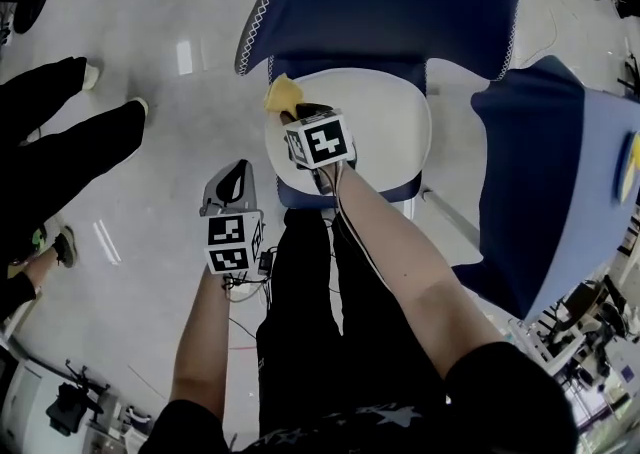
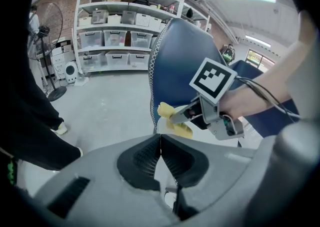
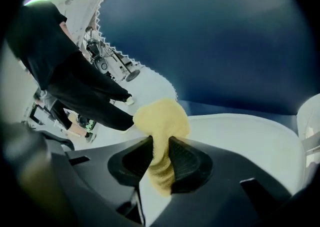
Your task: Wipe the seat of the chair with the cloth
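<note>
Two hand-held grippers, only one working. The right hand-held gripper (image 3: 160,153) is clamped on the yellow cloth (image 3: 160,118): a strip is pinched between the jaws, with the bulk bunched out past the tips. The left hand-held gripper (image 2: 160,143) has its jaws pressed together with nothing between them.

Surroundings:
- The chair (image 1: 390,2) has a blue back with white zigzag stitching along its edge, and a white seat (image 1: 390,127).
- A second blue chair (image 1: 540,182) stands just beside it on the person's right.
- A bystander's legs (image 1: 70,142) in black trousers are on the floor (image 1: 160,42) to the left, well apart from the seat.
- Nothing lies on the seat other than the cloth and gripper.

The cloth is at the seat's rear corner on the person's left, close under the chair back. I can't tell whether it actually touches the surface.

View differences:
- Only the left gripper view shows the shelving (image 2: 120,36) with storage bins and a standing fan (image 2: 50,26) behind the chair. It also gives a side look at the right gripper with cloth hanging off its tips.
- Only the head view shows the second chair and both forearms.

Pose:
- The right forearm is stretched forward across the seat's front edge, gripper aimed at the rear left corner.
- The left forearm is held short, with its gripper over the floor off the seat's front left corner, pointing towards the chair.
</note>
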`<action>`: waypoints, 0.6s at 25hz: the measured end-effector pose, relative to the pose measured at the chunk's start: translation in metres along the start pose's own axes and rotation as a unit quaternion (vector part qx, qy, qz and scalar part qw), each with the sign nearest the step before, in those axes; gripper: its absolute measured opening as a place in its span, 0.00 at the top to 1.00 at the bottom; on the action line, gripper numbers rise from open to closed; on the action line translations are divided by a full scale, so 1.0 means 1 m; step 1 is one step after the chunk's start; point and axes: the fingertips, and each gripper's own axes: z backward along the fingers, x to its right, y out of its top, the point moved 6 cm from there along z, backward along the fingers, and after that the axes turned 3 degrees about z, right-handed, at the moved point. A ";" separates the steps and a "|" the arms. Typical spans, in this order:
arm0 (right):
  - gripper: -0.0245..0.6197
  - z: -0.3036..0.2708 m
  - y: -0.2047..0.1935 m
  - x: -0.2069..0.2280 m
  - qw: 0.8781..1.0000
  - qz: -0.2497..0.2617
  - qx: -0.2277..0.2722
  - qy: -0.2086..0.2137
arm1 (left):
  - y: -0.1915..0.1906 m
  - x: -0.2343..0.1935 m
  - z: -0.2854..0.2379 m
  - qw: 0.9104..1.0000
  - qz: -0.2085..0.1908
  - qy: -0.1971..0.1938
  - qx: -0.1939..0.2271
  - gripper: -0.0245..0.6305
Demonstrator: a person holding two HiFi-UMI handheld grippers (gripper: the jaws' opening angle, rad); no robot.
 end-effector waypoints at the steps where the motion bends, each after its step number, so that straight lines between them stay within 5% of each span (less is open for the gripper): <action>1: 0.80 -0.002 0.000 0.003 1.000 0.002 -0.004 -0.004 | 0.000 0.000 -0.001 1.000 0.001 0.000 -0.001 0.93; 15: 0.80 0.034 -0.023 0.085 0.997 -0.039 -0.002 -0.073 | 0.015 0.025 -0.020 1.000 -0.025 -0.017 -0.008 0.93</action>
